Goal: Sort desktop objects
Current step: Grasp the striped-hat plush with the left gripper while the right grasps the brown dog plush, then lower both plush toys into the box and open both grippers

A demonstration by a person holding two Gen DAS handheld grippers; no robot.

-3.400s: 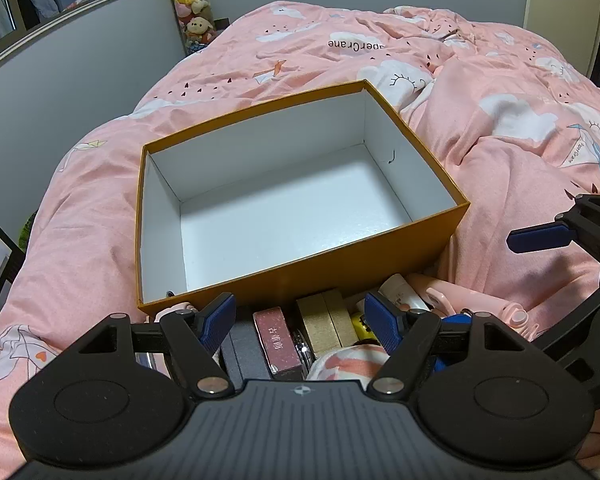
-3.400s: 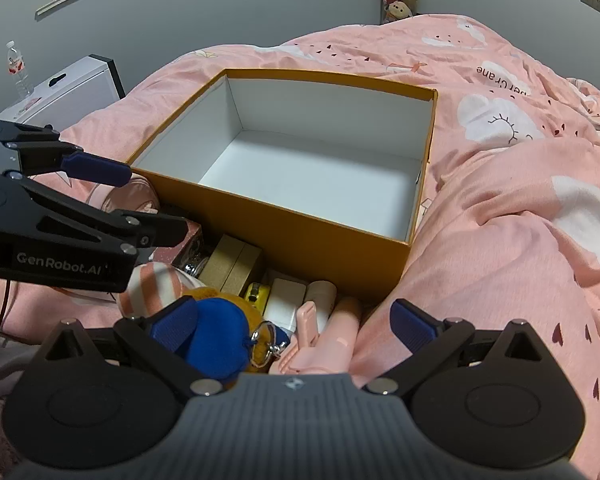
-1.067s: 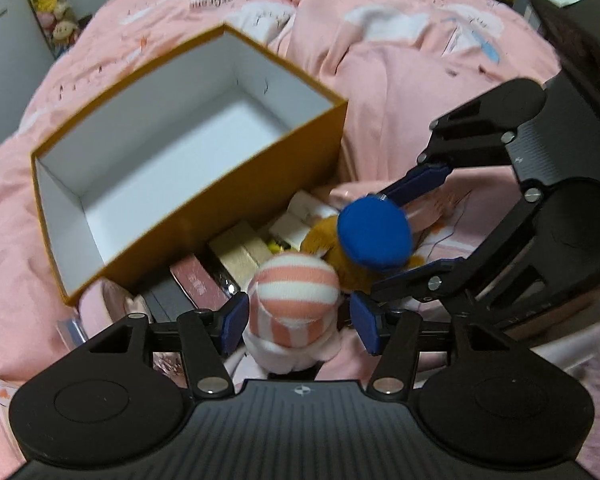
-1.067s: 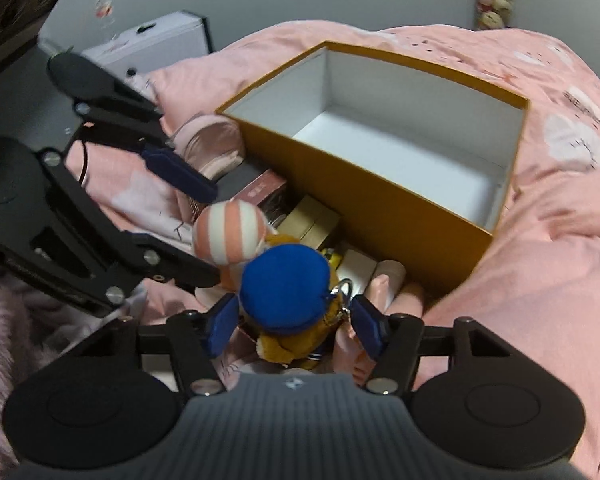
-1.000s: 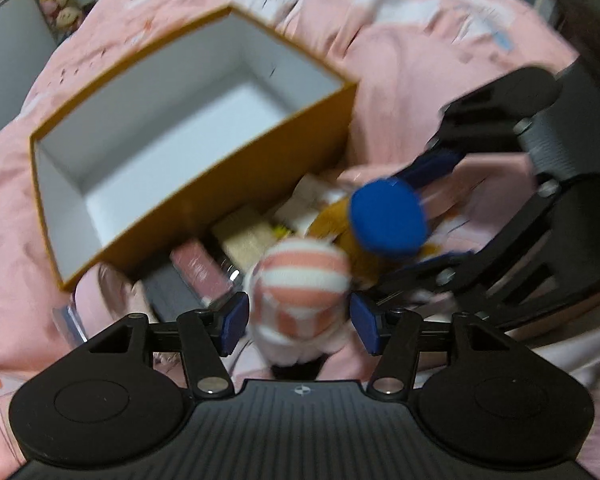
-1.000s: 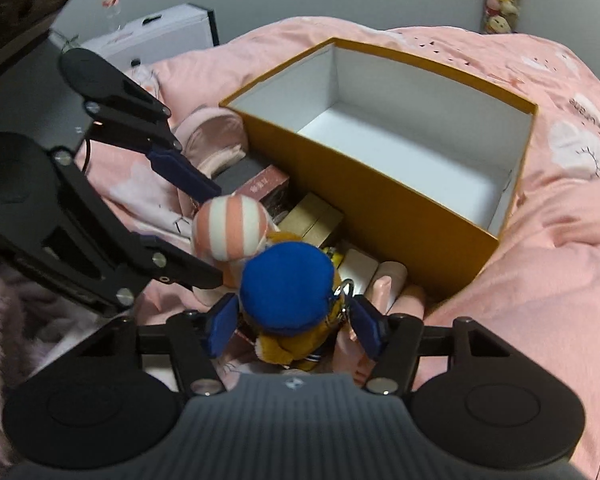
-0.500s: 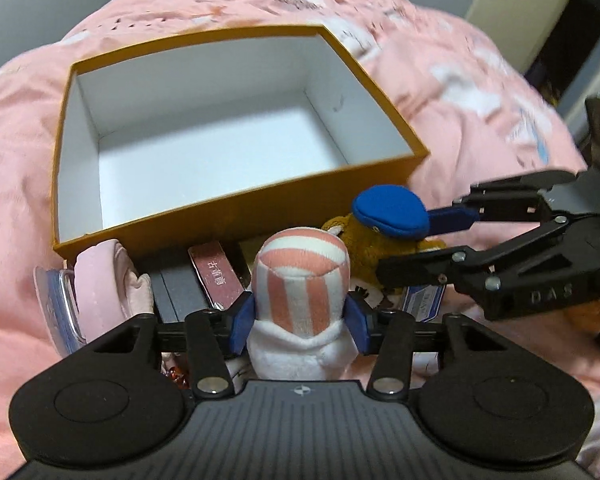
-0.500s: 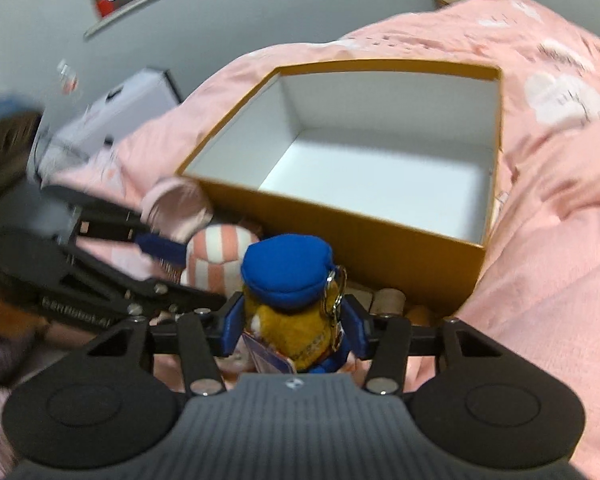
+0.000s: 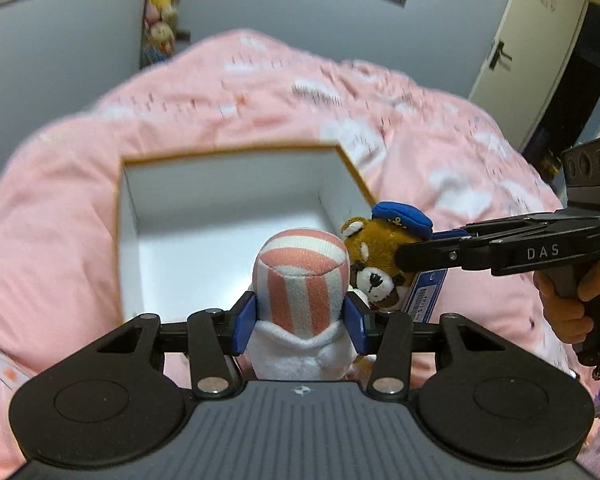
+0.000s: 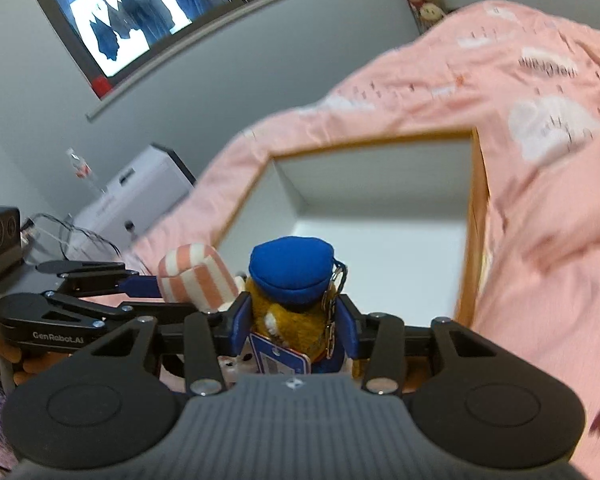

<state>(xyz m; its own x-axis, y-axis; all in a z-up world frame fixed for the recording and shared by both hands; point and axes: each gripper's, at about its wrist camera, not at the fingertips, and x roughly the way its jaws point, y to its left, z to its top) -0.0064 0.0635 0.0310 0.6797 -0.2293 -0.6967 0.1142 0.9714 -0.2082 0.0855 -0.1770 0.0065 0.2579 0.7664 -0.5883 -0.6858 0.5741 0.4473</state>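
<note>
Striped sock ball: my left claw pinches it.
Bear: my right claw is tightening round it.
Box: 12 o'clock, on bed.

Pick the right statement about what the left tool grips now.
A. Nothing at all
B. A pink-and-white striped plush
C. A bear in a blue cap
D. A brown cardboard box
B: in the left wrist view the left tool has its blue pads pressed on both sides of the striped plush, while the bear in the blue cap sits in the right tool.
</note>
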